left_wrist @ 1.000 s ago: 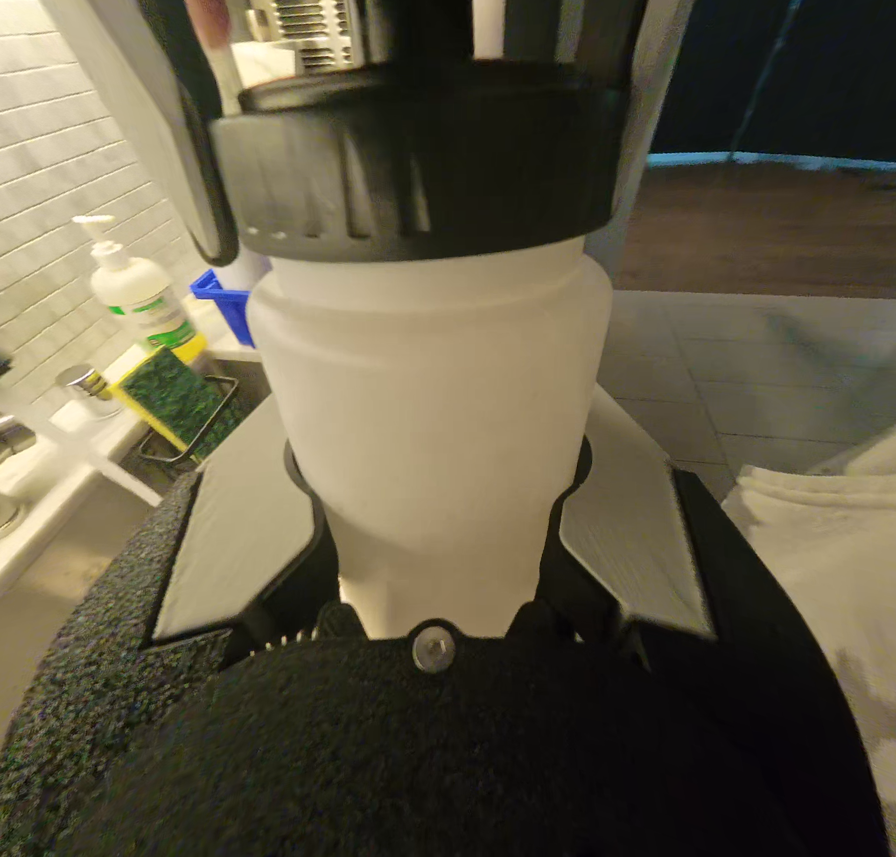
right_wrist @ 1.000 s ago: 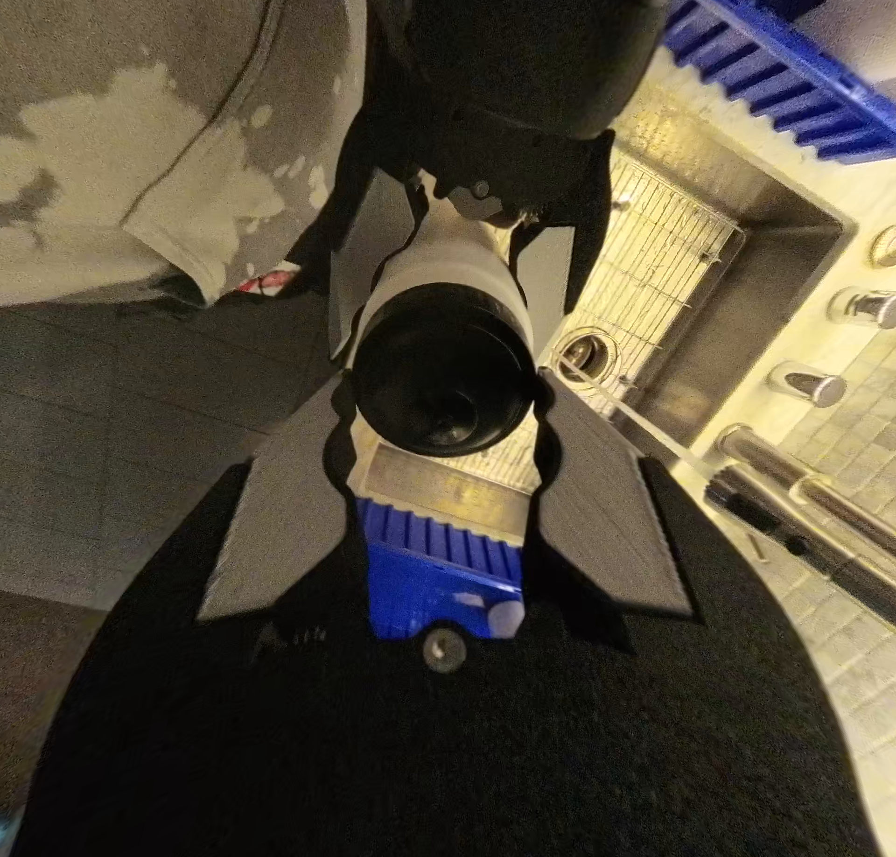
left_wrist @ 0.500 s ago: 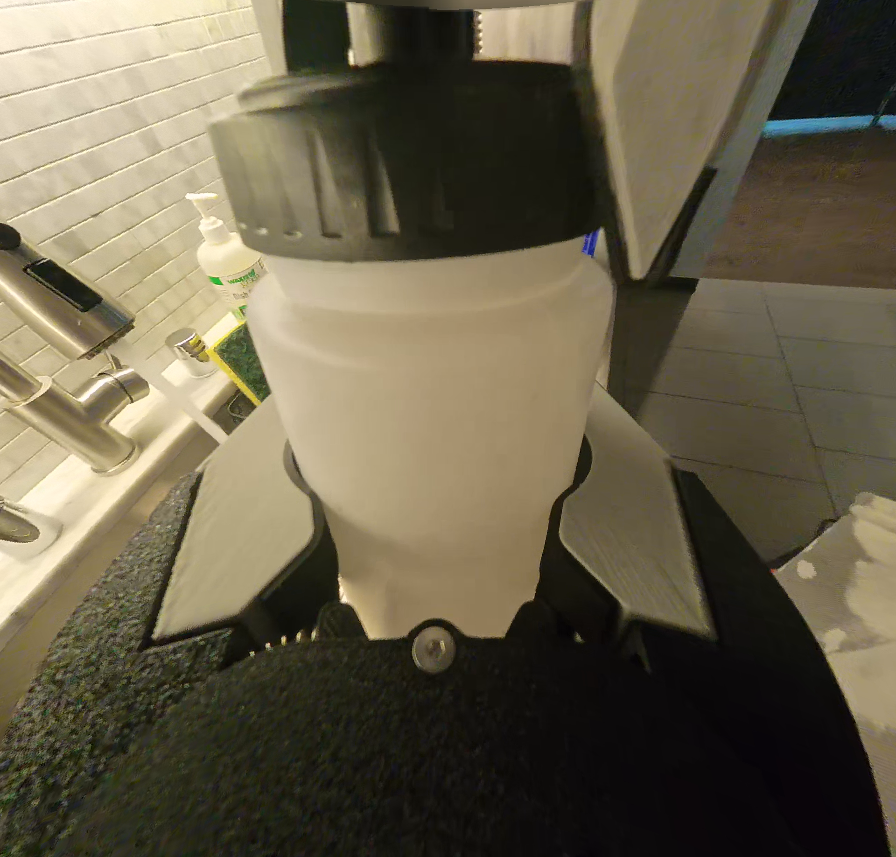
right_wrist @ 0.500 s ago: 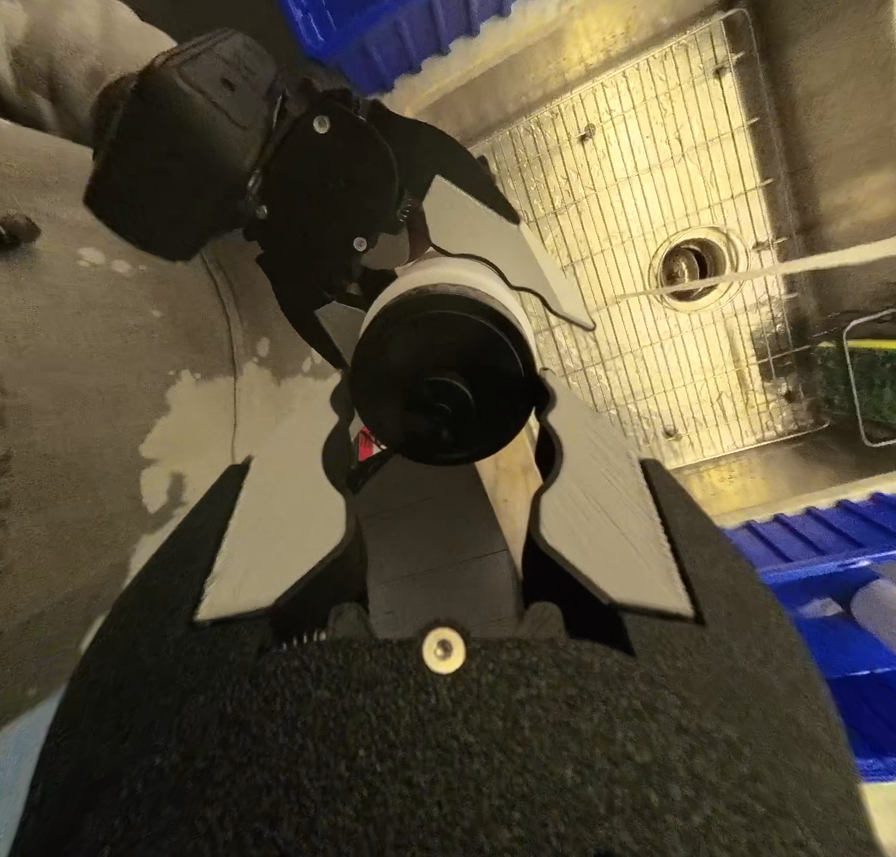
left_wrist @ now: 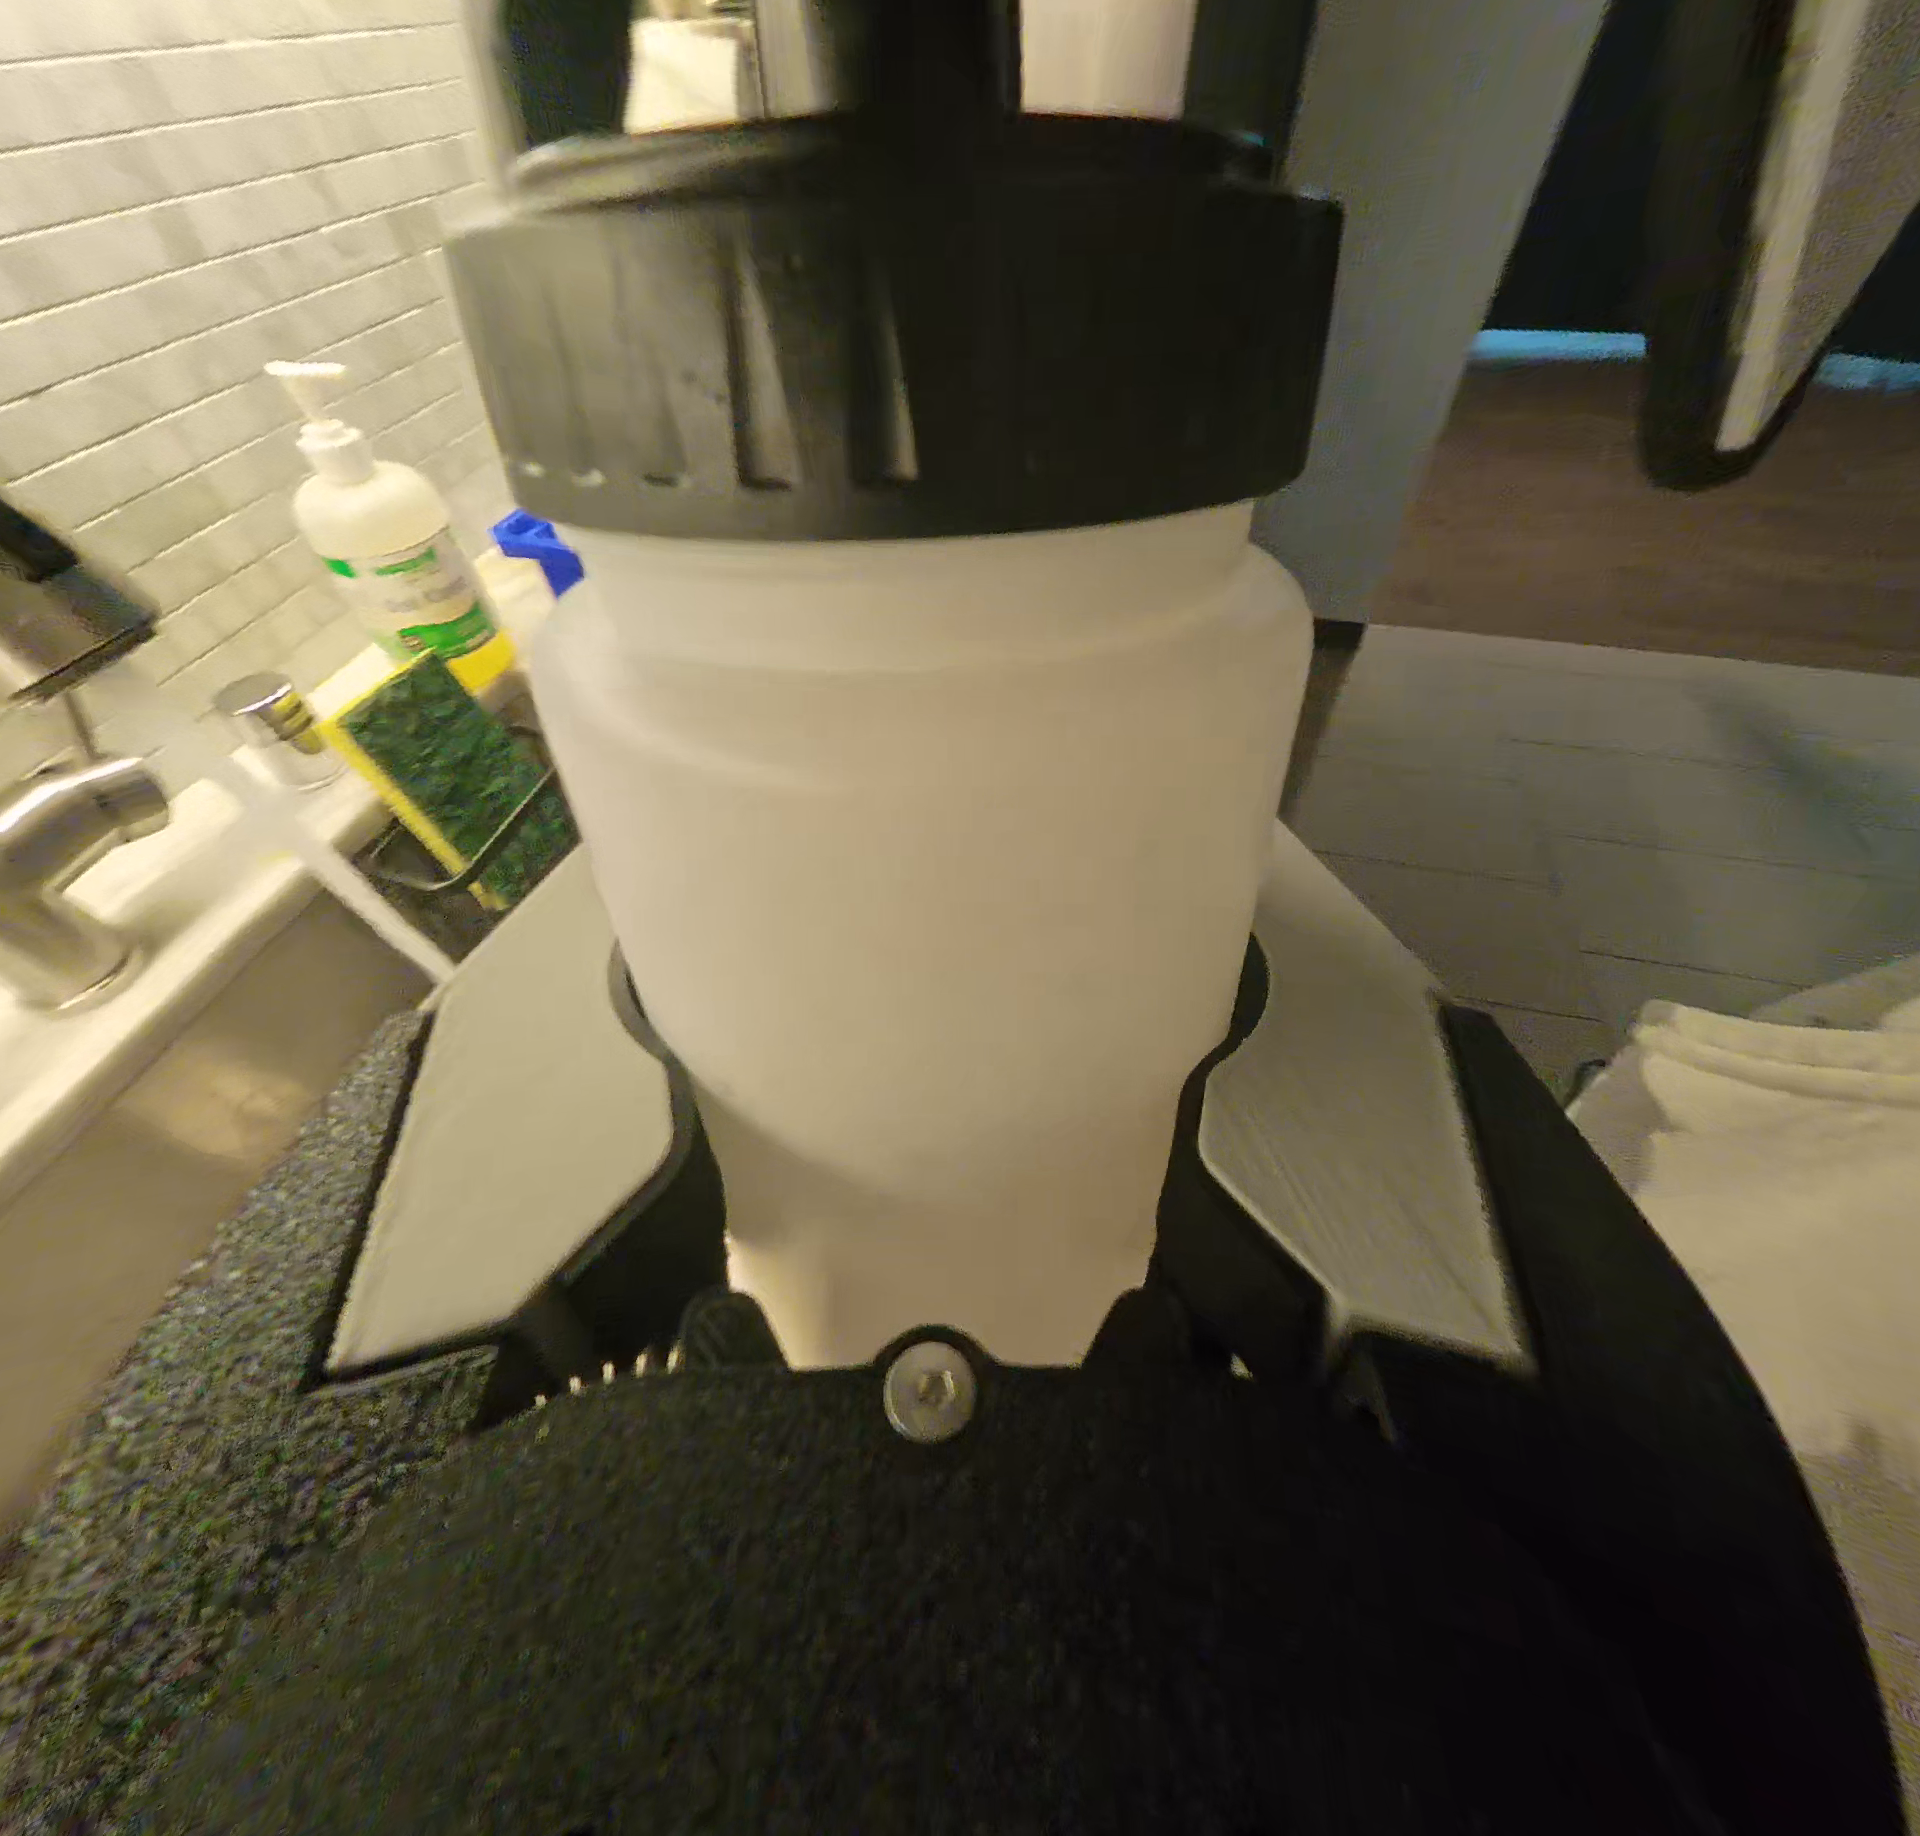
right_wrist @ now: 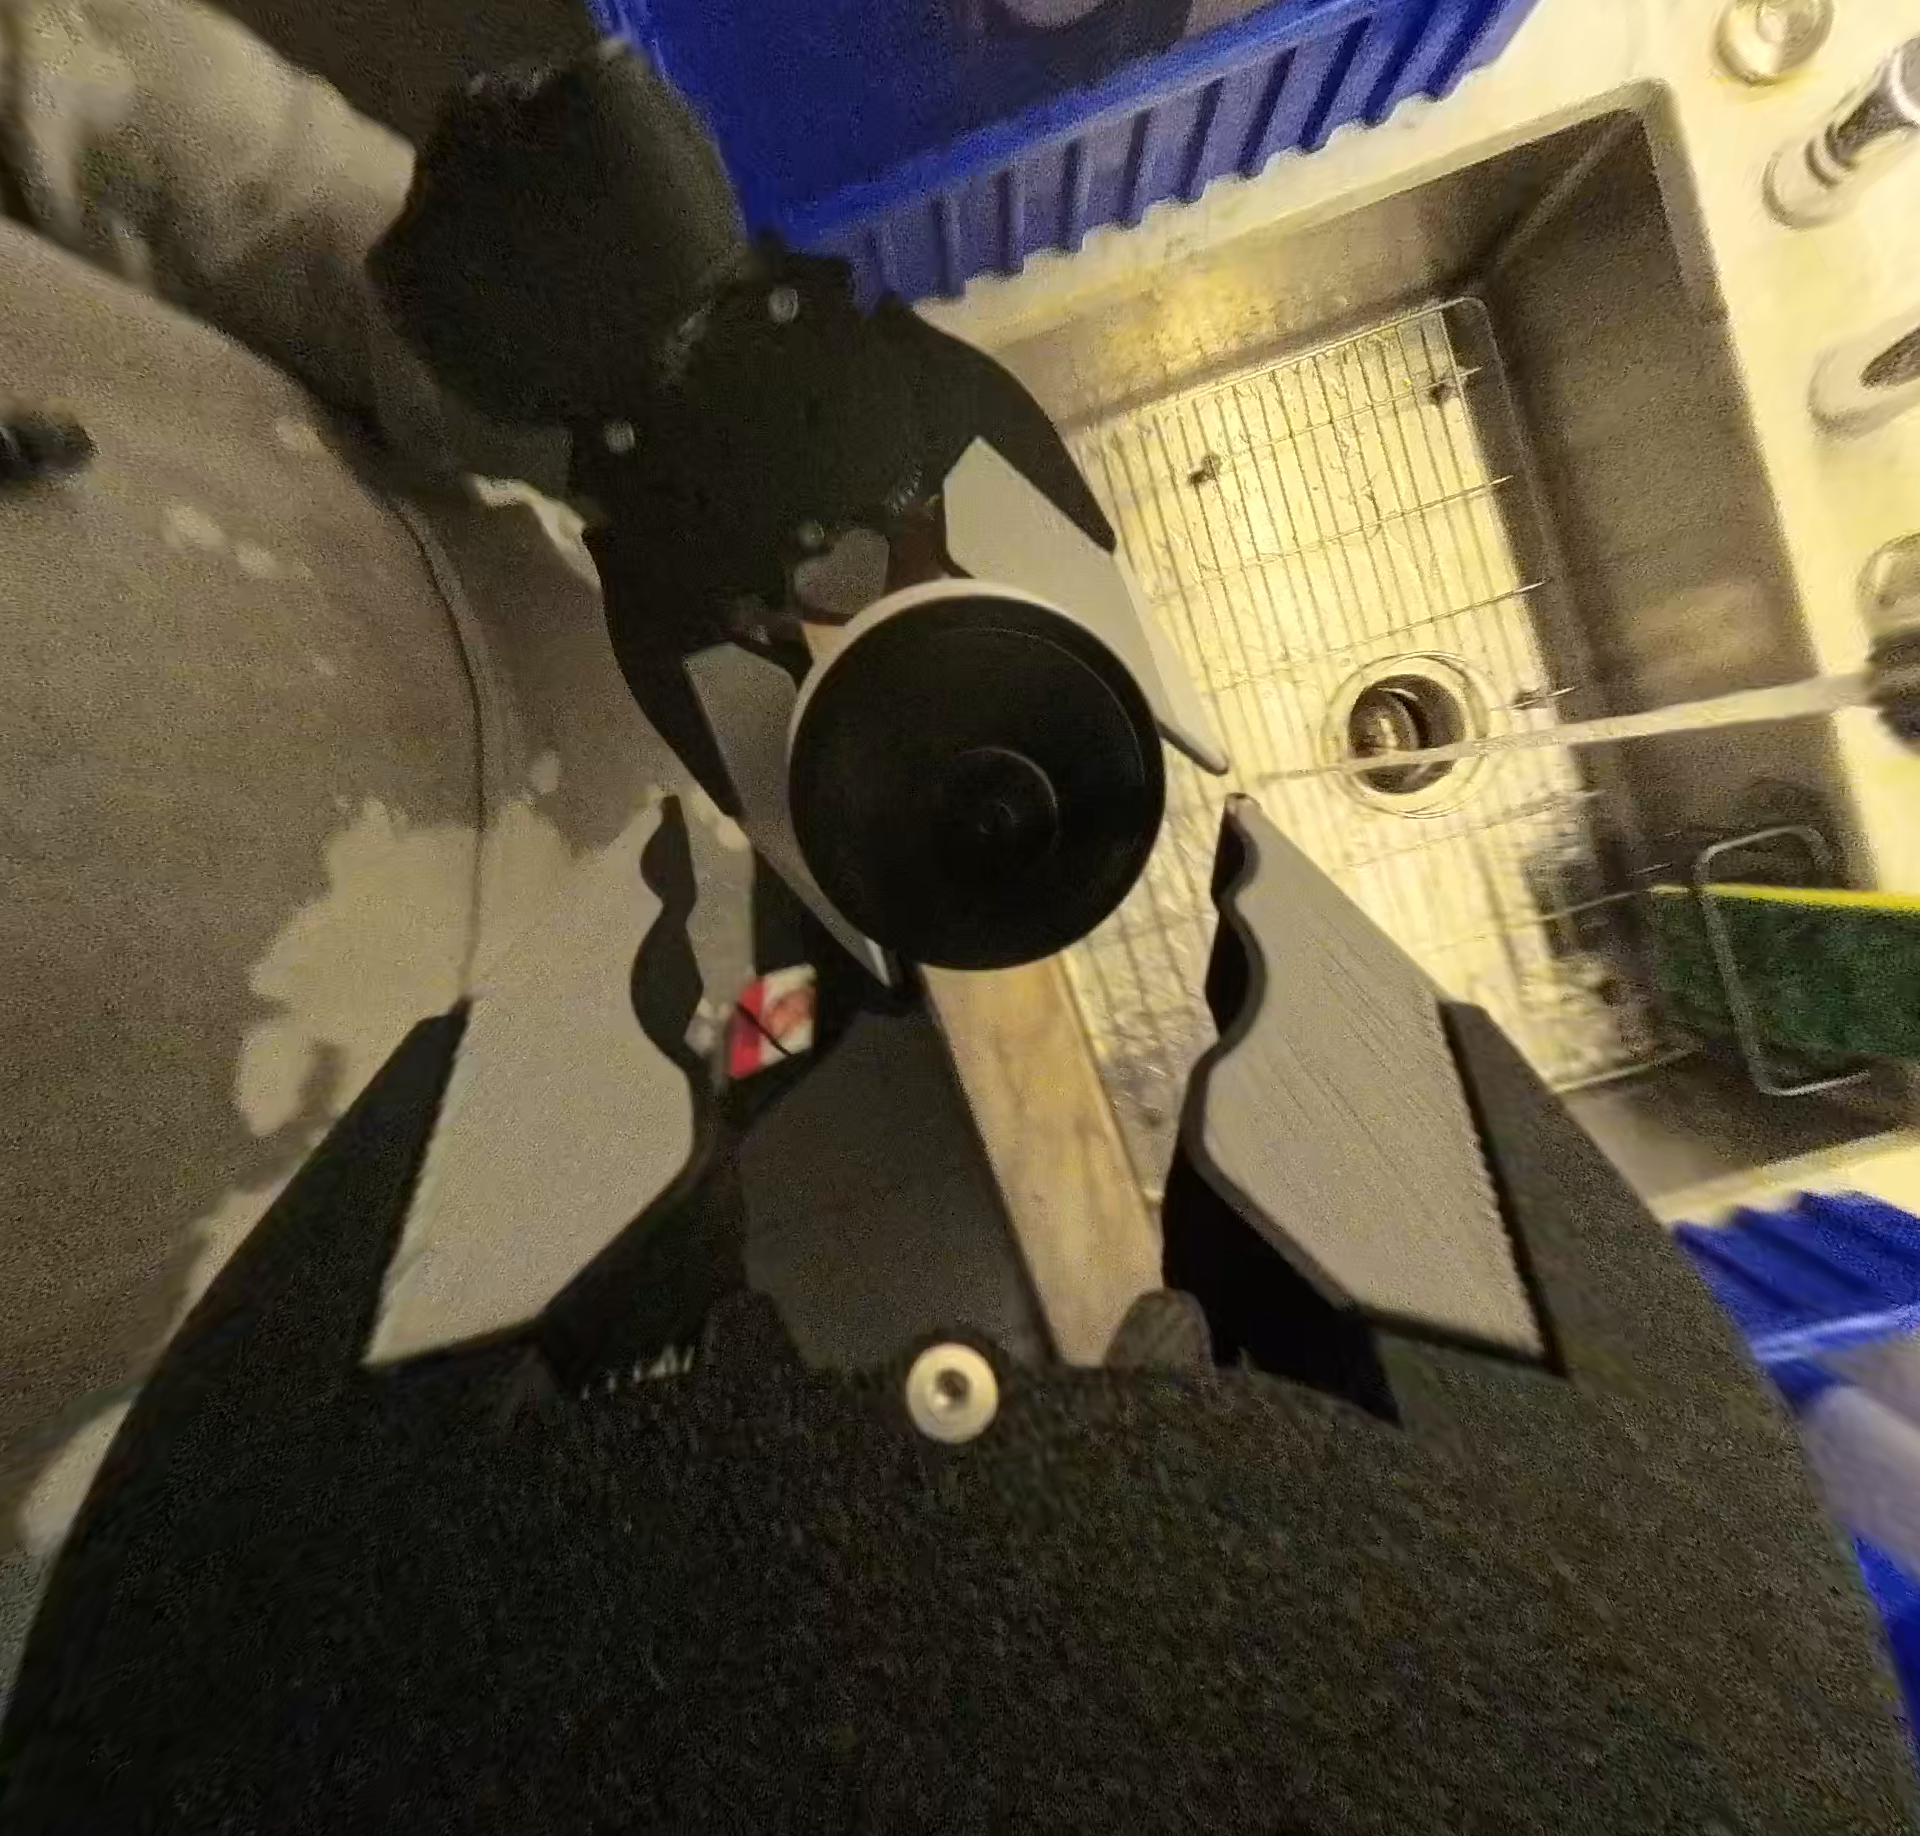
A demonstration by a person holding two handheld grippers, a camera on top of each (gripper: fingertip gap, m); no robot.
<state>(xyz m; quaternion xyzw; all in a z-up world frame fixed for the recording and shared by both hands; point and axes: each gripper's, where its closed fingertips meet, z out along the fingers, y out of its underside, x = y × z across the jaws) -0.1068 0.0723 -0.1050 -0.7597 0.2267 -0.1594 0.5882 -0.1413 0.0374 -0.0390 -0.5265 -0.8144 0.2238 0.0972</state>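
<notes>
A frosted white bottle [left_wrist: 925,851] with a wide black screw cap [left_wrist: 894,363] stands upright between my left gripper's [left_wrist: 935,851] fingers, which are shut on its body. In the right wrist view I look straight down on the cap [right_wrist: 977,799]. My right gripper [right_wrist: 951,799] is open around it, both fingers standing clear of the cap's rim. One of the right gripper's fingers [left_wrist: 1787,176] shows above and beside the cap in the left wrist view. The left gripper's body [right_wrist: 769,456] shows past the bottle in the right wrist view.
Below is a steel sink [right_wrist: 1621,352] with a wire grid [right_wrist: 1351,560], a drain [right_wrist: 1403,737] and a thin stream of water [right_wrist: 1662,726]. A blue crate [right_wrist: 1039,124] sits beside it. A soap pump bottle [left_wrist: 384,539], a green-and-yellow sponge [left_wrist: 447,778] and a tap [left_wrist: 62,851] are on the left.
My right gripper was shut on the black cap while turning; it has since opened and let the cap go. The left gripper still holds the bottle.
</notes>
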